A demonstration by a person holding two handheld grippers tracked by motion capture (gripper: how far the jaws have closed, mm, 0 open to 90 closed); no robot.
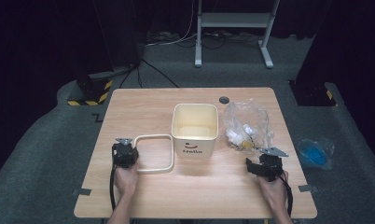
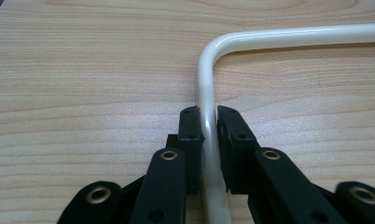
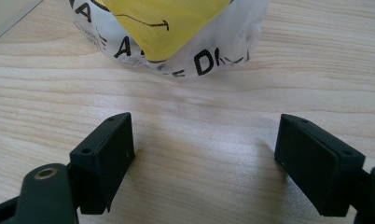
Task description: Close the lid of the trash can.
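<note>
Left gripper pinches the glossy cream tubular handle, lying flat, rounded-cornered, beside the bin; right gripper spread wide.

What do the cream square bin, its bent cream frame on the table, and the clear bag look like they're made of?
Cream square bin: probably plastic, smooth with a soft sheen and printed lettering. Bent cream tubular frame, clamped in the left gripper: glossy, with sharp highlights; coated metal or plastic, hard to say. Clear crinkled bag: thin plastic film, see-through, wrinkled, with black print.
</note>
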